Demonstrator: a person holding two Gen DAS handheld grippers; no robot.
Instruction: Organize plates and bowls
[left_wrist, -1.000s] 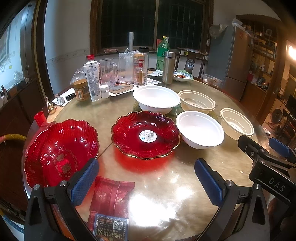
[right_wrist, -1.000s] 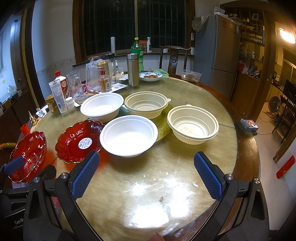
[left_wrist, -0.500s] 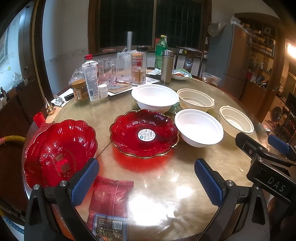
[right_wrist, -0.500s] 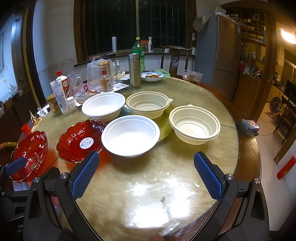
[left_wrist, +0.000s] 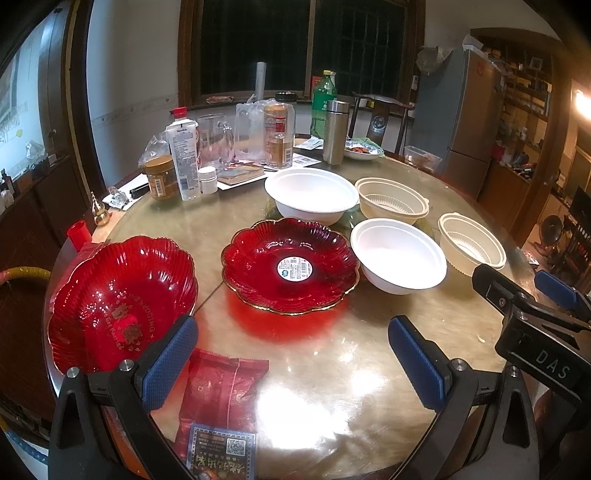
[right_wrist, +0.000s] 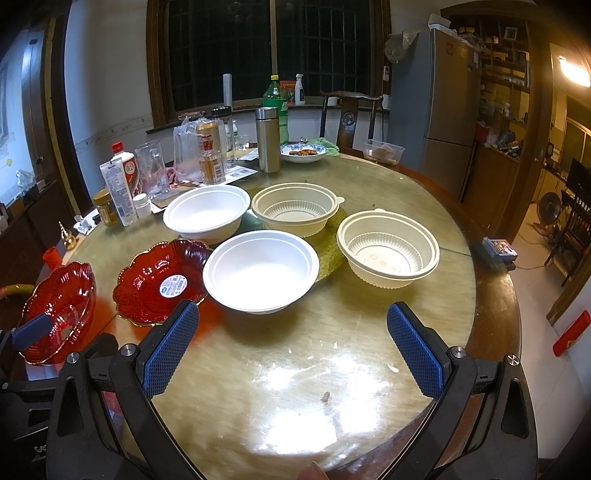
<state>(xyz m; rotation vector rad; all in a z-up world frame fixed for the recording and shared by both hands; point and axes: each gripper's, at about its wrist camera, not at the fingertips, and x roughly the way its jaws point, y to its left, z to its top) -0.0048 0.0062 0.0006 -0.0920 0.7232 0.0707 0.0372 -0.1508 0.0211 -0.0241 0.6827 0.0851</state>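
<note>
A: Jaws check, left gripper (left_wrist: 291, 363): blue ribbed pads wide apart, nothing between them, held above the near edge of the round glossy table (left_wrist: 332, 387). Right gripper (right_wrist: 291, 350): same, pads spread wide and empty, over bare tabletop.

B: Nearest items, left wrist view?

A: Red foil packet with a printed label (left_wrist: 221, 402) flat on the table between the pads, nearer the left one. Red fluted glass plate with gold lettering (left_wrist: 118, 302) at the near left table edge; the left pad overlaps its rim in the view, contact cannot be told.

B: Next row back?

A: Second red fluted glass plate with a round white sticker (left_wrist: 290, 265), near table centre, apart from the first. Plain white bowl (right_wrist: 260, 270) just beside it on the right; rims look touching or nearly so. Cream ribbed plastic bowl (right_wrist: 388, 249) further right, apart from the white one.

B: Behind those?

A: Another plain white bowl (right_wrist: 207, 212) and another cream ribbed bowl (right_wrist: 295, 208), side by side. All four bowls upright, empty, unstacked.

B: Far side?

A: Clutter: steel flask (right_wrist: 267, 140), green bottle (right_wrist: 275, 99), clear jug (right_wrist: 149, 166), small jars, a blue-rimmed dish of food (right_wrist: 304, 152). Grey fridge (right_wrist: 436, 107) beyond the table.
</note>
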